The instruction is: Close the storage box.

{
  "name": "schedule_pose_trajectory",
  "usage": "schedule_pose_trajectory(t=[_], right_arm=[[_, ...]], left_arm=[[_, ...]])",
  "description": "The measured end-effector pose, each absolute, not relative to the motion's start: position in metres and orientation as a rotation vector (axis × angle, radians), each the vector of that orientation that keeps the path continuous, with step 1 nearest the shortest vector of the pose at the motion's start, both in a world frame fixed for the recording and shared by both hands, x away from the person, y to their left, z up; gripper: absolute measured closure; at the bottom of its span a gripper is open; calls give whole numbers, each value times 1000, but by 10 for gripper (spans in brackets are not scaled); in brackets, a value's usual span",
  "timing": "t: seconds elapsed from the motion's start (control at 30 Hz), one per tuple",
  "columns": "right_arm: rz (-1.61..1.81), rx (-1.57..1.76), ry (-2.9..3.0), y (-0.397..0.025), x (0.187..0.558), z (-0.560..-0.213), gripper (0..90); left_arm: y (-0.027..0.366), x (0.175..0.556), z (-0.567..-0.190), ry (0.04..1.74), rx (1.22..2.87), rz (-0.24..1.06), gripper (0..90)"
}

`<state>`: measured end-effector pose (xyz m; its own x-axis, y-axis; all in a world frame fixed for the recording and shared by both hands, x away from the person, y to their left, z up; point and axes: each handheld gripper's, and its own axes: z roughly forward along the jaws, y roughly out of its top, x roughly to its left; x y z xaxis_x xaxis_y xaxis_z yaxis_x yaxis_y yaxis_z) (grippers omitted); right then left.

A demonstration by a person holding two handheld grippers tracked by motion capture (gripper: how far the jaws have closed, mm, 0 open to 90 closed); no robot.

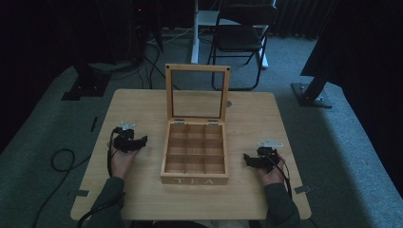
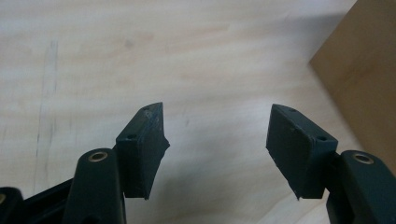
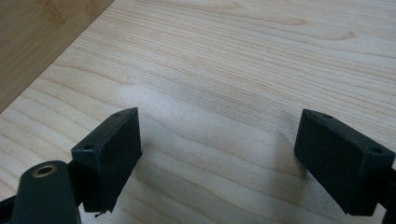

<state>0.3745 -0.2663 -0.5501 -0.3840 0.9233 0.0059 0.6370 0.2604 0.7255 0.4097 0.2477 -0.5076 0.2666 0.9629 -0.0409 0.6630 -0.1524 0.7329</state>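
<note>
A wooden tea box (image 1: 195, 178) marked TEA stands in the middle of the table, its glass-paned lid (image 1: 196, 92) raised upright. Inside, the nine compartments look empty. My left gripper (image 1: 141, 140) rests on the table to the left of the box, open with nothing between its jaws (image 2: 217, 144); the box's side wall (image 2: 364, 79) shows at the right of the left gripper view. My right gripper (image 1: 247, 158) lies to the right of the box, also open and holding nothing (image 3: 217, 161), with the box wall (image 3: 37, 32) at the upper left of its view.
The light wooden table (image 1: 142, 199) has bare surface on all sides of the box. A black chair (image 1: 240, 35) and a white stand leg (image 1: 195, 33) sit beyond the far edge. Dark stands and cables (image 1: 62, 161) lie on the grey floor around.
</note>
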Motion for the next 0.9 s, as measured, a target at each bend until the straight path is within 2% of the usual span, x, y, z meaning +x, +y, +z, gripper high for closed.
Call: schedule_pose_trajectory(t=[0.47,0.9], right_arm=[[915,1410,2119,-266,374,-550,143],[915,1410,2119,-266,374,-550,143]], left_arm=[[218,440,-455,1352,1870,610,422],[183,463,-421,1235,1871,615,402]])
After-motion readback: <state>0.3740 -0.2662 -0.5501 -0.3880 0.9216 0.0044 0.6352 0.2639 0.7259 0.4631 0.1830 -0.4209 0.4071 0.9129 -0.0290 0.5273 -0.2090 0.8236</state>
